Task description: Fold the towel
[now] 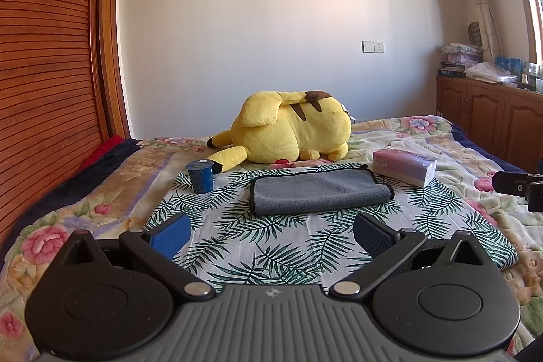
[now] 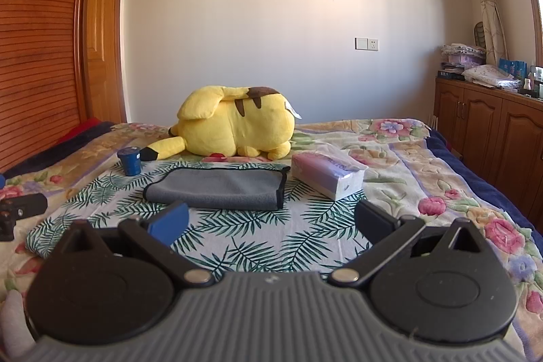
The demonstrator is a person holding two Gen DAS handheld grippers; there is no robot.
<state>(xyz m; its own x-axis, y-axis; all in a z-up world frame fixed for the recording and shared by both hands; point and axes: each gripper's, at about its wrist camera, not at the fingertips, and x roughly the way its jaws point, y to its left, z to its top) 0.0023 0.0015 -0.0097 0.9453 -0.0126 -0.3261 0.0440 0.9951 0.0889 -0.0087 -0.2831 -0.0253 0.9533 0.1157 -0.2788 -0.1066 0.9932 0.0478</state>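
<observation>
A grey towel [image 1: 319, 192] with a black hem lies folded over on a leaf-print cloth [image 1: 271, 243] on the bed; it also shows in the right wrist view [image 2: 220, 189]. My left gripper [image 1: 271, 233] is open and empty, held back from the towel's near edge. My right gripper [image 2: 271, 223] is open and empty too, just short of the towel's near edge. Part of the right gripper shows at the right edge of the left wrist view [image 1: 519, 189], and part of the left gripper at the left edge of the right wrist view [image 2: 17, 212].
A yellow plush toy [image 1: 292, 131] lies behind the towel. A blue cup [image 1: 201, 176] stands left of it and a tissue box [image 1: 404, 167] right of it. A wooden wardrobe [image 1: 44, 56] is on the left, wooden cabinets [image 1: 488, 121] on the right.
</observation>
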